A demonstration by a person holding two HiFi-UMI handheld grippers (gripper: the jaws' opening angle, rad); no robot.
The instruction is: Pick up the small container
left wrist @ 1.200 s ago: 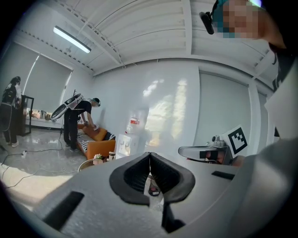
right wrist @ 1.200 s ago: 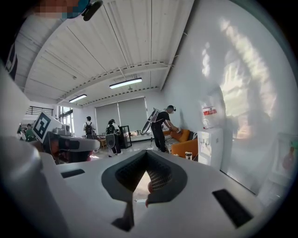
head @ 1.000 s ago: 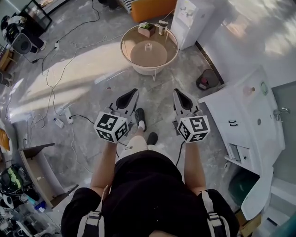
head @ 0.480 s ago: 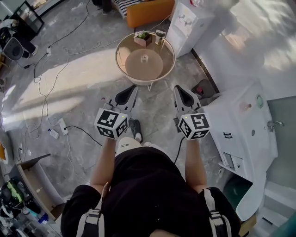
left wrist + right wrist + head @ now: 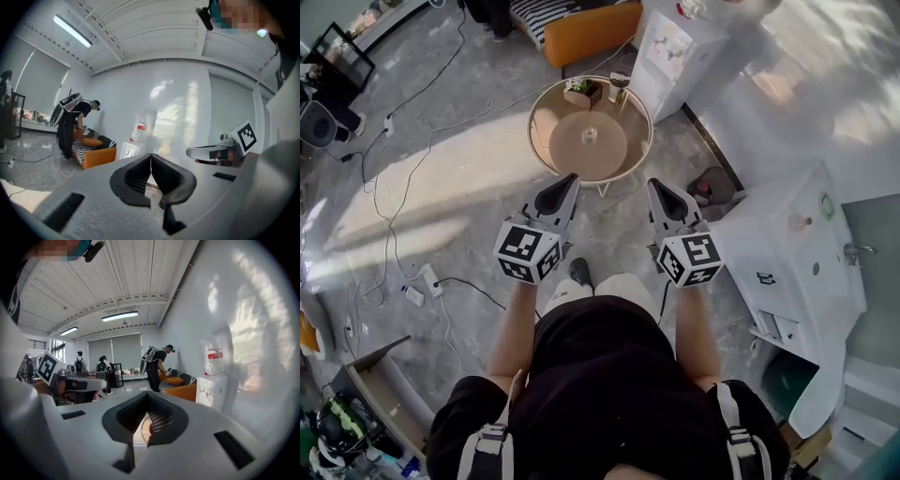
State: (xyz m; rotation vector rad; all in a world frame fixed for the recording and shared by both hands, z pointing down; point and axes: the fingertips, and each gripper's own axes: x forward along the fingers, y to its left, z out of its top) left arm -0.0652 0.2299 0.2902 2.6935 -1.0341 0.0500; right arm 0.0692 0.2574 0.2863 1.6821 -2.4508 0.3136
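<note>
Left tongs (image 5: 569,180) and right tongs (image 5: 655,186) are clenched and empty. The person has stepped nearer over the last second. The round counter (image 5: 542,141) is now just ahead, with the container (image 5: 590,137) at its centre, not yet reached.

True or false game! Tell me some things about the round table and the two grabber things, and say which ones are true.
1. The small container stands on the round table. True.
2. The left gripper is holding the small container. False: its jaws are shut on nothing, apart from the container.
3. A potted plant sits near the table's far edge. True.
4. The right gripper has its jaws wide open. False: its jaws are together and hold nothing.
</note>
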